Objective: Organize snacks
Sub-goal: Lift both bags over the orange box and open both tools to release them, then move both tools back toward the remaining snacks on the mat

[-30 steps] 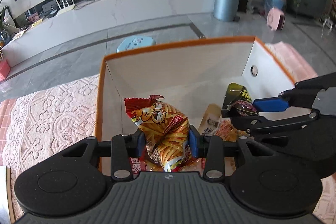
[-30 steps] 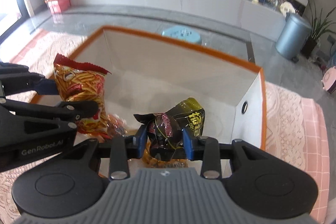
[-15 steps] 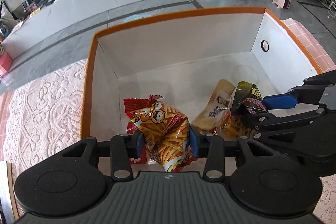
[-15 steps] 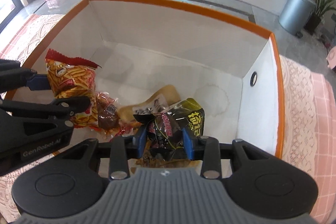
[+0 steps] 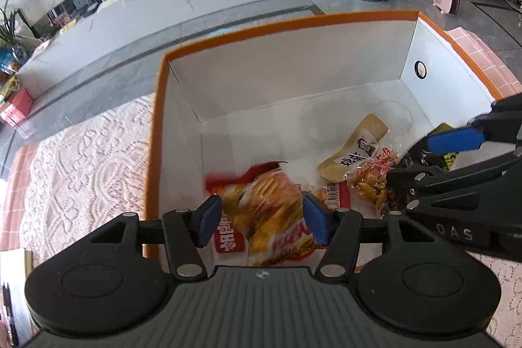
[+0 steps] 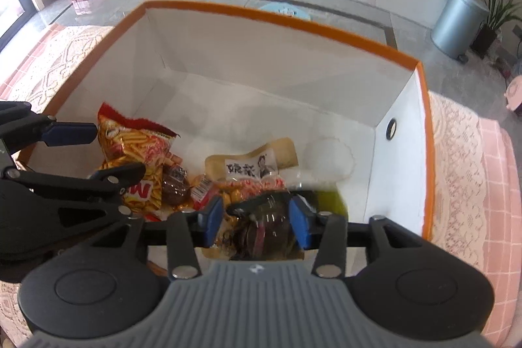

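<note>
Both claws tilt steeply down into the orange-rimmed white box [image 5: 287, 22]. Left claw [image 5: 261, 222] has just been opening; its jaws stand clear of the blurred red-and-yellow chip bag [image 5: 270, 217] between them. Right claw [image 6: 257, 222] has just been opening too, the dark snack packet [image 6: 261, 234] loose between its jaws. A beige pouch [image 6: 257, 163] lies on the box floor. Only the right wrist view shows the chip bag sharply.

black two-finger grippers [image 5: 261, 222] with blue pads [image 6: 298, 225], silver screws, ribbed grey housing
</note>
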### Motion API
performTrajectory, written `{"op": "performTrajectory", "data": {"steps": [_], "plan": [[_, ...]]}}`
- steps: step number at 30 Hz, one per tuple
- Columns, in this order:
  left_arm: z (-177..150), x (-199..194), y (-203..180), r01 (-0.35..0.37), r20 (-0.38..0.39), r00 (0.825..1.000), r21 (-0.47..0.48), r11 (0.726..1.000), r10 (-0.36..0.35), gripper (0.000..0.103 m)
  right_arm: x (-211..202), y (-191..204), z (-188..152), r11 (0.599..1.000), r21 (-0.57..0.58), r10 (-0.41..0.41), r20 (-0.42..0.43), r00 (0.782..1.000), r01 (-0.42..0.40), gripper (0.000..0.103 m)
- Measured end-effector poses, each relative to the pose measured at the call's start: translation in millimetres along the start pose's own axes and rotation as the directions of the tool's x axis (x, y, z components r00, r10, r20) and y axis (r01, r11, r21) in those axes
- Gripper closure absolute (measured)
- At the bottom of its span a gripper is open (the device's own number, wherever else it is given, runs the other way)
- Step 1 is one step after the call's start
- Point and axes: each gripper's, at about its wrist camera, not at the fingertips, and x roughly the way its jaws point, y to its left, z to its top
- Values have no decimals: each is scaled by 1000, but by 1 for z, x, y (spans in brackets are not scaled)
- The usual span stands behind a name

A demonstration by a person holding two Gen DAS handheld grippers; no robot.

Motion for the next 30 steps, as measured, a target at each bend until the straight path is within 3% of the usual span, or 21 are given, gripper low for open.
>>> {"op": "performTrajectory", "data": {"steps": [4, 15, 25, 30], "plan": [[-3, -16, 2, -14, 43, 999, 2, 1000, 14, 30, -14, 3, -1, 1000, 2, -20, 37, 999, 20, 48], [-10, -74, 9, -41, 156, 987, -34, 999, 46, 30, -83, 5, -13, 998, 46, -55, 181, 982, 47, 33], [-39, -149, 4, -54, 336, 940, -28, 998, 60, 29, -160, 3, -61, 995, 97, -53, 332, 942, 22, 30], [-60, -182, -6, -13, 388, 922, -1, 1000, 12, 29, -193, 15, -97, 994, 105, -51, 415, 908, 7, 23]]}}
